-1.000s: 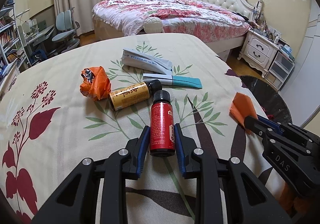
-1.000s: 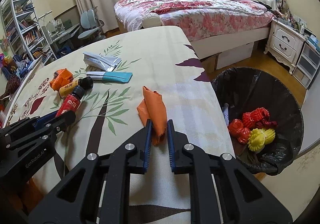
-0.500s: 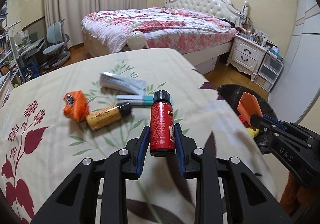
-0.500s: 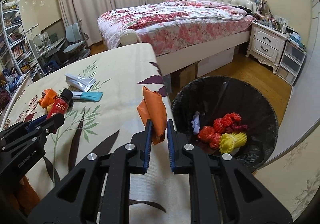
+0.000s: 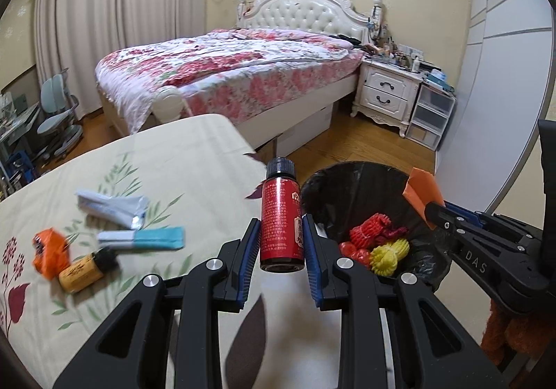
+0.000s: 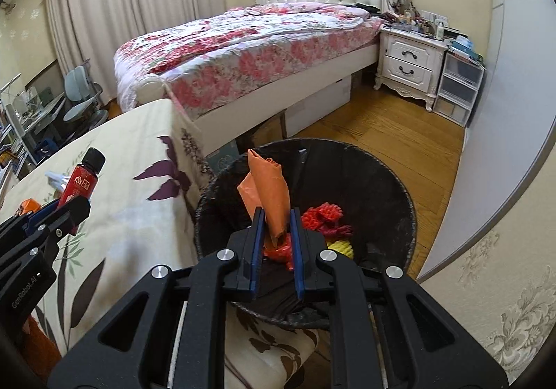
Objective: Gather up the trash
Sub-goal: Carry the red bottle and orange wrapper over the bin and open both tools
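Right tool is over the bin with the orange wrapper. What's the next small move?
Probably open the right tool: the orange wrapper it grips sits above the black trash bin, so it should drop in beside the red and yellow trash.

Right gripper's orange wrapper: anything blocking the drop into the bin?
Nothing visible. The orange wrapper, clamped in the right gripper, hangs above the open trash bin, with only trash already inside below it.

Red bottle (image 5: 280,219) glossy; bin liner (image 6: 378,180) shiny black plastic; beside it, tablecloth (image 5: 194,152) matt cloth; orange wrapper (image 6: 269,192) probably paper.
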Demonstrator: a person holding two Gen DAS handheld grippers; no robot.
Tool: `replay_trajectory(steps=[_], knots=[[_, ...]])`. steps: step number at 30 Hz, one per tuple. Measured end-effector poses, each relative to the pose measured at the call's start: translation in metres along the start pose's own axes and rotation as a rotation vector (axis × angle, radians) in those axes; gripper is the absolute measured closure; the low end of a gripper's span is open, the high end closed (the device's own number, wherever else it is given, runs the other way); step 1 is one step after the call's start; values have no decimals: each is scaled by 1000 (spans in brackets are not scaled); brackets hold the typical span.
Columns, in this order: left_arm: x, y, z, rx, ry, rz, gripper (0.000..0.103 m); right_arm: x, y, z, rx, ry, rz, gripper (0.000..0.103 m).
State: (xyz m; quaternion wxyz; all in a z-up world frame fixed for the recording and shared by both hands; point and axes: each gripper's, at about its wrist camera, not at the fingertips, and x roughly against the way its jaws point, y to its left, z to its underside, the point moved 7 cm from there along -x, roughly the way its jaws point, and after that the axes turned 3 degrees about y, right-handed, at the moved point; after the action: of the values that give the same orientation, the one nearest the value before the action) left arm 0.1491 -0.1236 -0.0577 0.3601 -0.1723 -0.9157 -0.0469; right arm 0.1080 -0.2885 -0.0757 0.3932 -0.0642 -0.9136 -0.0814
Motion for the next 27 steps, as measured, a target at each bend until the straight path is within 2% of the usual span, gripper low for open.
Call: replay_trajectory(steps=[11,27], knots=[[-39,-33,-19,-52,25,25,76,-16,-32,-7,-43,4,51,88],[-75,-58,-33,-108,60,24,75,-36,-49,-19,-76,10,86,88]])
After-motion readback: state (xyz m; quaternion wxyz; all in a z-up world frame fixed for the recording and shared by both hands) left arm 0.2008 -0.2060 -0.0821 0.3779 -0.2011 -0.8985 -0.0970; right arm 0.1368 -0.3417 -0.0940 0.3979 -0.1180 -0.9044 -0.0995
